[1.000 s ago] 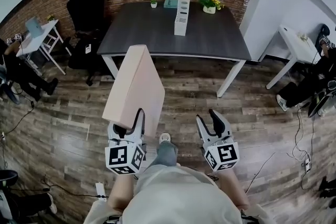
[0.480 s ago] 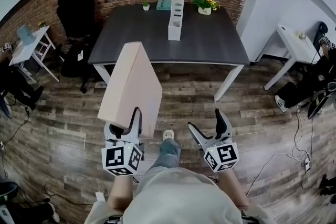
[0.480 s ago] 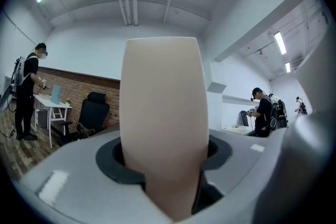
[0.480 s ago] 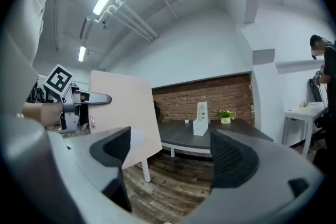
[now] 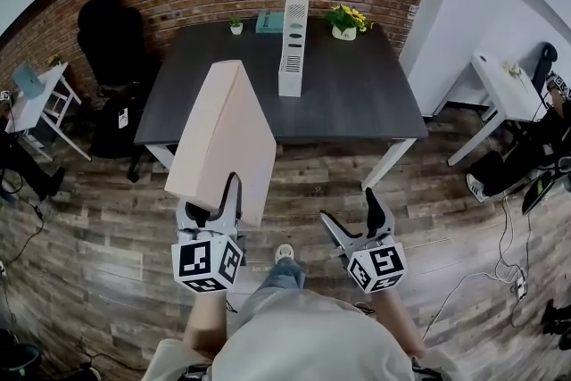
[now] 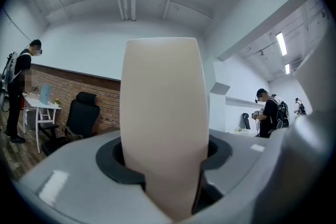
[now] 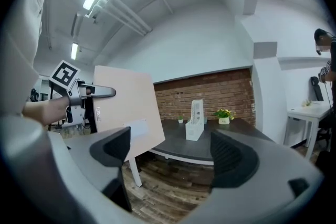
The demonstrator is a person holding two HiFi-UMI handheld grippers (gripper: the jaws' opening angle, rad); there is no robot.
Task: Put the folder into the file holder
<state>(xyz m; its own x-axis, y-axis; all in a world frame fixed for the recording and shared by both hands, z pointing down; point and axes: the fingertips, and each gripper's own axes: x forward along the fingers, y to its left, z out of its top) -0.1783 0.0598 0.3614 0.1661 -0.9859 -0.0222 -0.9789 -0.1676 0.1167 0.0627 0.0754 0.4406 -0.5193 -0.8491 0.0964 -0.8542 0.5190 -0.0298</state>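
The left gripper (image 5: 214, 201), at the lower left of the head view, is clamping the bottom edge of the folder (image 5: 223, 134). In its own view both dark jaws are pressing against the folder's sides, set fairly wide around it. To the right, at lower centre, the right gripper (image 5: 350, 208) is holding nothing. Its jaws have just been opening and are now standing spread wide, with only the wooden floor (image 5: 428, 210) showing between them.

One folder is showing, and it is rising from the left gripper toward the near edge of the dark table (image 5: 357, 94) at upper centre, in the air and apart from the table. One white file holder (image 5: 293, 49) is standing upright near the middle of that table, well apart from the folder. Two potted plants are sitting along the table's far edge: a small green one (image 5: 235, 25) to the left of the file holder and a yellow-flowered one (image 5: 345, 18) to its right. A teal box (image 5: 269, 22) is lying between them.

The folder is looking plain and pale beige, a flat rectangle leaning over to the left. In the right gripper view a pale rectangular label is showing near its lower edge.
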